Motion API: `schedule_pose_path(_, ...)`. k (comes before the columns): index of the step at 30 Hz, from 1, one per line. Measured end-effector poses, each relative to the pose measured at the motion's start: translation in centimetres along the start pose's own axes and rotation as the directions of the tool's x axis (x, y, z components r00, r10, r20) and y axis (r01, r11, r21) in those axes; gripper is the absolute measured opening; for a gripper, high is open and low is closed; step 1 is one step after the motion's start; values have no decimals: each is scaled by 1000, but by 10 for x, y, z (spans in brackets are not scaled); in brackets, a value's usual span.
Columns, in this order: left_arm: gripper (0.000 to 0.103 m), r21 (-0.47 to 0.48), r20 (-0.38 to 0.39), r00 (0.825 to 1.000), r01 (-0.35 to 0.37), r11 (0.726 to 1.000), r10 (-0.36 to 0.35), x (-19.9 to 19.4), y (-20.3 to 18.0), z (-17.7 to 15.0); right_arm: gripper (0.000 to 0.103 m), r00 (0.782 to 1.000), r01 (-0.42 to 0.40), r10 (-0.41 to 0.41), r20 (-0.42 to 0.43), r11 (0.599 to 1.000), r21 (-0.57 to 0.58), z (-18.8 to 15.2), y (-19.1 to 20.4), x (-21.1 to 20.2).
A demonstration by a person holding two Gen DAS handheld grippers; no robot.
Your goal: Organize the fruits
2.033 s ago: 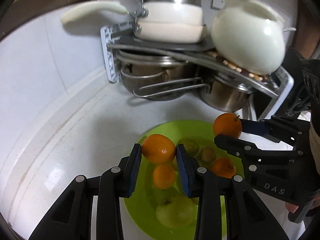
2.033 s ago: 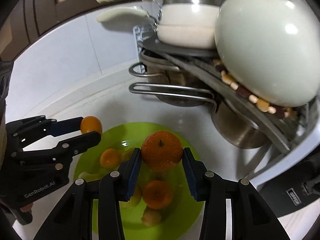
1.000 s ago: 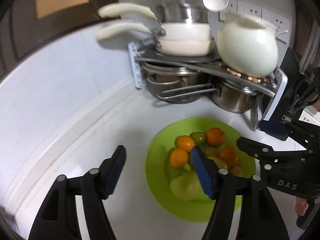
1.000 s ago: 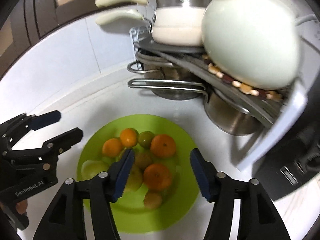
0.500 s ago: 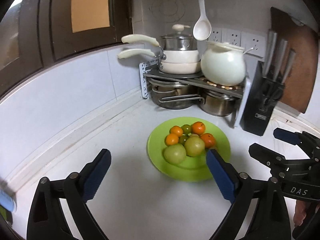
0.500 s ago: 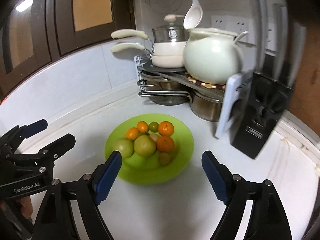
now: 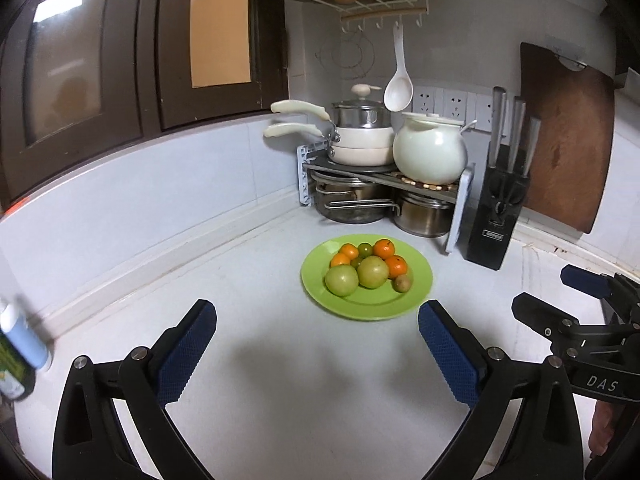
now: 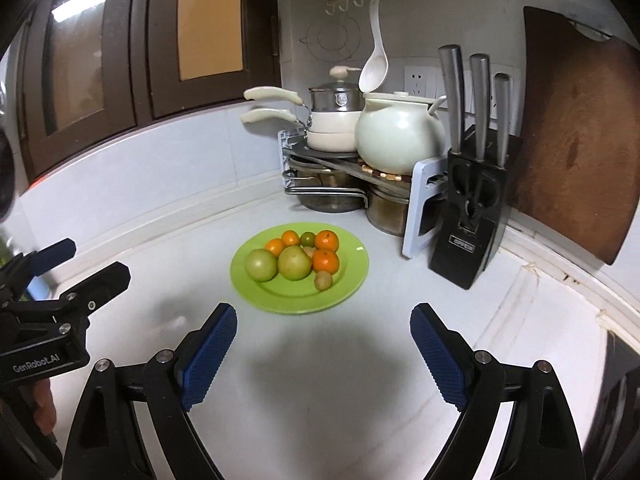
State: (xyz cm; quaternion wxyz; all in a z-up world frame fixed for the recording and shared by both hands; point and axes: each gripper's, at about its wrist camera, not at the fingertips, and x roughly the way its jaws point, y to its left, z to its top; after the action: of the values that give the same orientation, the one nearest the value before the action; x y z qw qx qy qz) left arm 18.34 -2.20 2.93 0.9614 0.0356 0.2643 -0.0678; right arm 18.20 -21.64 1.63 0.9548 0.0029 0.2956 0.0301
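Resting on the round glossy green plate [image 7: 416,300], smooth oranges [image 7: 384,249] cluster; left gripper [image 7: 318,340] and right gripper [image 8: 323,340] both gape, empty; only the left view shows a blurred bottle [image 7: 18,344].

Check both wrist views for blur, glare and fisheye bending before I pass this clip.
Left wrist: fruit on the green plate sharp, bottle at the left edge smeared, counter edge bowed. Right wrist: similarly sharp, window reflection on the cabinet glass, soft shadow below the plate.

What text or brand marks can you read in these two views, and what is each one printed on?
"DAS": on the right tool body, seen from the left wrist.
"GenRobot.AI": on the left tool body, seen from the right wrist.
Knife block label: white lettering, too small to read surely.
Steel pot emblem: unreadable.
Bottle label: blurred.
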Motion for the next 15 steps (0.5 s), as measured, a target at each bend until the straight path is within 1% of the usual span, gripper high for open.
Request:
schedule_pose_path(5,103,-11,22,1000,-6,1000,6,-36,-5,-16,92,1000,-3,3,25,1000,-11,-13,-1,-33)
schedule_pose_path(10,103,-25,11,1000,-17,1000,17,-64,-10,-30,92,999,-8,9,37,1000,-27,-24,0,-61)
schedule_pose_path(15,103,-52,10,1000,-2,999,2,-87,-14,-42,92,999,-13,14,47,999,-31,-37,0,-85)
